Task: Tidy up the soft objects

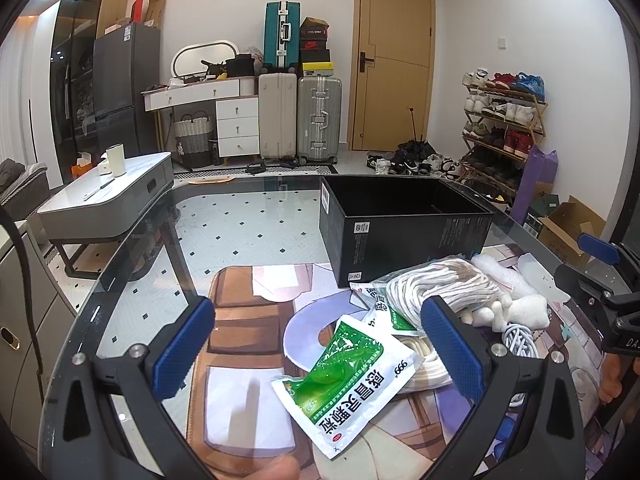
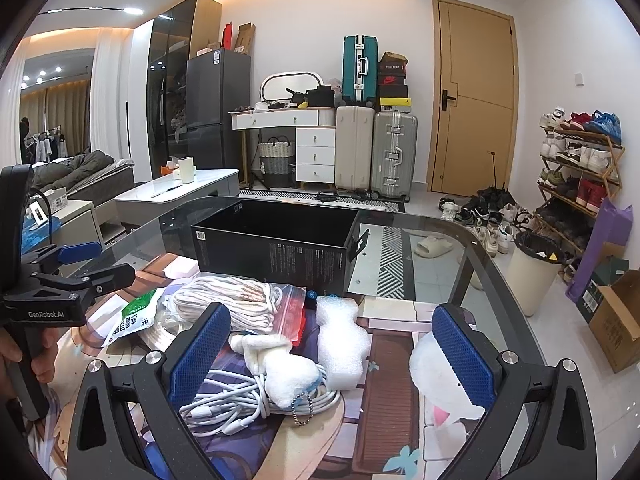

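A pile of soft items lies on a printed mat on the glass table. A green and white medicine sachet (image 1: 344, 384) lies between the fingers of my open left gripper (image 1: 320, 348). Behind it are a bag of white cord (image 1: 436, 284), bubble wrap (image 1: 496, 270) and a white plush (image 1: 516, 314). In the right wrist view, my open right gripper (image 2: 332, 356) is over the white plush keychain (image 2: 280, 368), coiled white cable (image 2: 232, 400) and foam wrap (image 2: 344, 340). An open black box (image 1: 404, 228) (image 2: 276, 248) stands behind the pile.
The glass table's rounded edge (image 1: 120, 280) lies at the left. A zip bag with red inside (image 2: 292, 320) lies under the cord bundle. A bin (image 2: 536, 272), shoes and a shoe rack (image 2: 580, 172) stand on the floor at the right. Suitcases (image 2: 376, 152) stand against the far wall.
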{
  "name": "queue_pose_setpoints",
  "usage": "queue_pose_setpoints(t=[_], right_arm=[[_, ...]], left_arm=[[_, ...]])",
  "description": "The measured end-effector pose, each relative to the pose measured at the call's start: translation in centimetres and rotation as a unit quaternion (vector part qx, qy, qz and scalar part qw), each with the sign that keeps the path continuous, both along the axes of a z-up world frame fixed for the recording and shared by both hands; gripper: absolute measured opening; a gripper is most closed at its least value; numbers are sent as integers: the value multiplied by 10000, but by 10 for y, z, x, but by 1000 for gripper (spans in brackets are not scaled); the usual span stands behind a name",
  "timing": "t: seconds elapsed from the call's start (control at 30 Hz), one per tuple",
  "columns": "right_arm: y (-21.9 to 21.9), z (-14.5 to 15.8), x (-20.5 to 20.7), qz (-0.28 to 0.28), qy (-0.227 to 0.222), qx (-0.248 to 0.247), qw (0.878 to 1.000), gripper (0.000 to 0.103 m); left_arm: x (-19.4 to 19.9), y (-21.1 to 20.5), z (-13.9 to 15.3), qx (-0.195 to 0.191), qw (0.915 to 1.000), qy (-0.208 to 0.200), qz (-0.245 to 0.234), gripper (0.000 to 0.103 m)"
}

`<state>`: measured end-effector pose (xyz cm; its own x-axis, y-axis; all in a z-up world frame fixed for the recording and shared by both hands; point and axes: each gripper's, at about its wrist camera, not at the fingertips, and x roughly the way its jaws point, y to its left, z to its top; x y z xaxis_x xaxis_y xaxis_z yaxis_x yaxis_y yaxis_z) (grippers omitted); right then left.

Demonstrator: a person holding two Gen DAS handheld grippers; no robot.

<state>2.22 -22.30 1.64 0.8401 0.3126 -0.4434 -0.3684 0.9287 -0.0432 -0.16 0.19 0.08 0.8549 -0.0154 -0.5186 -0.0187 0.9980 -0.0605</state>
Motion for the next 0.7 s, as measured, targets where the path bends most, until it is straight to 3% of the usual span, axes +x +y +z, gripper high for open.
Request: queue_pose_setpoints(t=[0.7], right_arm=[[1, 1, 0, 0, 31, 4, 10000, 102]], left_arm=[[1, 0, 0, 4, 10000, 28, -14, 103]])
